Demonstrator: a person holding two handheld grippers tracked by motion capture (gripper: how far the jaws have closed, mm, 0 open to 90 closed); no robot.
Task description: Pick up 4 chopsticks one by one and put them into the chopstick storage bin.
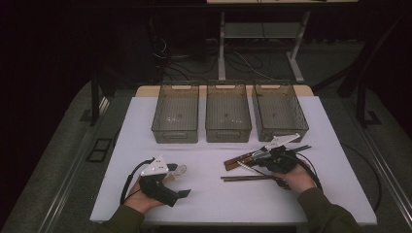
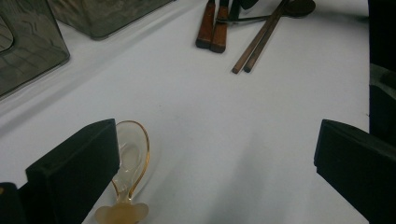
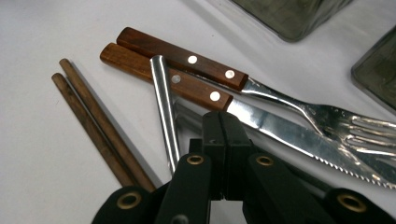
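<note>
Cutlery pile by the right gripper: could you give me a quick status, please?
Right gripper shut, over the knife, nothing visibly gripped. Left gripper open beside the clear spoon. Fork, chopsticks loose on the table. Three bins empty, nothing blocking.

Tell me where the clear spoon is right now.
The clear spoon lies on the white table, touching the left gripper at its left jaw, at the high view's lower left.

Looks like a lab/test setup, not a home: white surface [image 1: 218, 194] w/ three identical grey bins [image 1: 227, 119] in a row, loose cables [image 1: 243, 60] on carpeted floor, dark surroundings, desk legs [image 1: 222, 46] behind.
</note>
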